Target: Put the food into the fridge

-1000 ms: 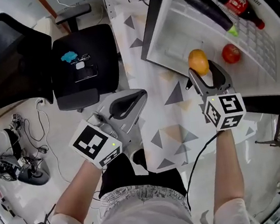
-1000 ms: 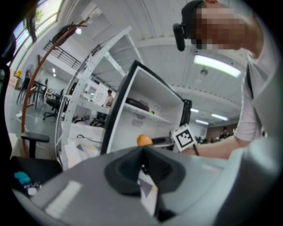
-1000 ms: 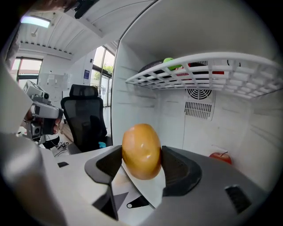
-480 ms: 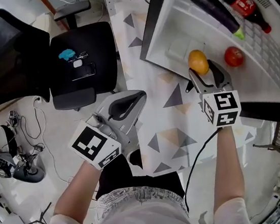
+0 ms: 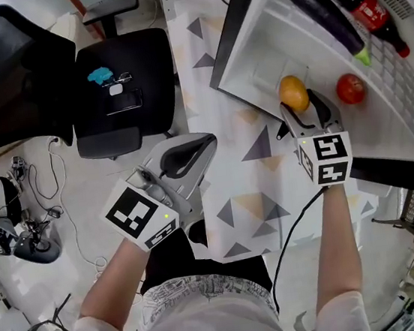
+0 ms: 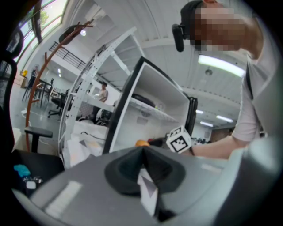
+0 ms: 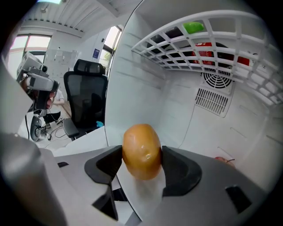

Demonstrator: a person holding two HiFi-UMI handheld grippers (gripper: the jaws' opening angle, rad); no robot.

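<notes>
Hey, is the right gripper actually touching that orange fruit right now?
Touching. The right gripper view shows the right gripper's fingers pressed against both sides of the orange fruit, with no gap.

Nothing reads clearly. The bottle (image 5: 372,9) in the fridge (image 5: 254,64) wears a red label with white script, too small to make out. Print runs across the person's shirt (image 5: 205,324), upside down and blurred. A blue wall sign (image 7: 96,54) is too small to read.
</notes>
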